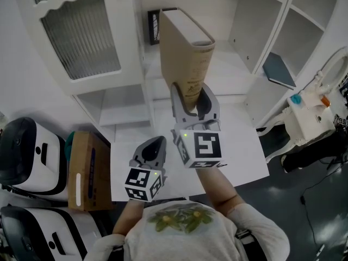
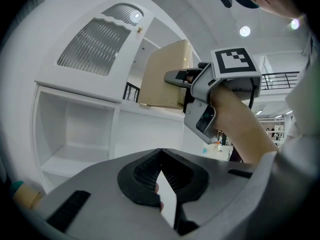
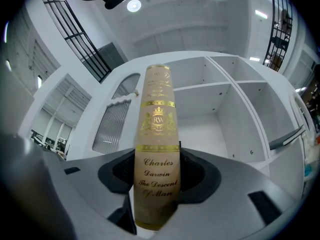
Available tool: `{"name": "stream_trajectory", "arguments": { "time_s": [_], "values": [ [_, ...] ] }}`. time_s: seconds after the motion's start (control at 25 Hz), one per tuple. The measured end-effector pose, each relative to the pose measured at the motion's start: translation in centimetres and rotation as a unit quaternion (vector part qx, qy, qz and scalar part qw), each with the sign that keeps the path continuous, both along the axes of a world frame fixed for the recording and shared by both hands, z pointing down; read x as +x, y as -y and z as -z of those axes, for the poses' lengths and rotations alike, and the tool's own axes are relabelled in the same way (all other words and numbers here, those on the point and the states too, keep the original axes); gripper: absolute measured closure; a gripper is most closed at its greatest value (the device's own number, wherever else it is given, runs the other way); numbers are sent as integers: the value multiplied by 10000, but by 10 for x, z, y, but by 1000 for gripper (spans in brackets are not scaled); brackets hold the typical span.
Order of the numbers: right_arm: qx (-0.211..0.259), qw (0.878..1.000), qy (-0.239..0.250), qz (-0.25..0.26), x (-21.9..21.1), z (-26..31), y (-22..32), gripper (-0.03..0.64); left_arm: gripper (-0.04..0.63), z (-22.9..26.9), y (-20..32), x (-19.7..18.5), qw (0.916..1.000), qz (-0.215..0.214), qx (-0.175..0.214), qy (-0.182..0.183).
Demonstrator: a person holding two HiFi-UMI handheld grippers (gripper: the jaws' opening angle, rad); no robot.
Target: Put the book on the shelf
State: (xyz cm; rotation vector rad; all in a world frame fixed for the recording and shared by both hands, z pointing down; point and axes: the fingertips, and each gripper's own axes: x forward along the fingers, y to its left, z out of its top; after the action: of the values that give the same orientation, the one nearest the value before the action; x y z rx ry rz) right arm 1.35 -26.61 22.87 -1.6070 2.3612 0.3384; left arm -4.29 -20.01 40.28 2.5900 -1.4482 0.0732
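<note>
In right gripper, upright book

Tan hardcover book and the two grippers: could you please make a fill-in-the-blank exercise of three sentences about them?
Gold lettering on the spine of the tan hardcover book gives the author as Charles ____.
The right gripper is shut on the ____, in front of the white shelf unit.
The left gripper has its jaws ____ and holds nothing.
Missing words: Darwin; book; shut.
</note>
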Motion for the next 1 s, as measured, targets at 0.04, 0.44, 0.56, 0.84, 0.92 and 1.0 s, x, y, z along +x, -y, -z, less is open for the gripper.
{"name": "stream_trajectory", "arguments": {
  "time_s": [0.04,0.44,0.56,0.84,0.92,1.0],
  "values": [
    [13,10000,8,-17,0,0,0,396,568,0,-1,0,10000,3,-4,2],
    [155,9996,120,-224,-3,5,6,396,568,-2,0,-10,10000,71,-40,42],
    [175,9994,120,-269,-5,5,8,396,568,-2,1,-10,10000,68,-38,60],
    [195,9990,176,-352,-8,6,15,396,568,-3,5,-12,9999,57,-42,106],
    [210,9990,177,-363,-9,6,17,396,568,-3,6,-12,9999,54,-47,112],
    [221,9989,169,-369,-10,7,20,396,568,-3,9,-14,9999,62,-43,107]
  ]
}}
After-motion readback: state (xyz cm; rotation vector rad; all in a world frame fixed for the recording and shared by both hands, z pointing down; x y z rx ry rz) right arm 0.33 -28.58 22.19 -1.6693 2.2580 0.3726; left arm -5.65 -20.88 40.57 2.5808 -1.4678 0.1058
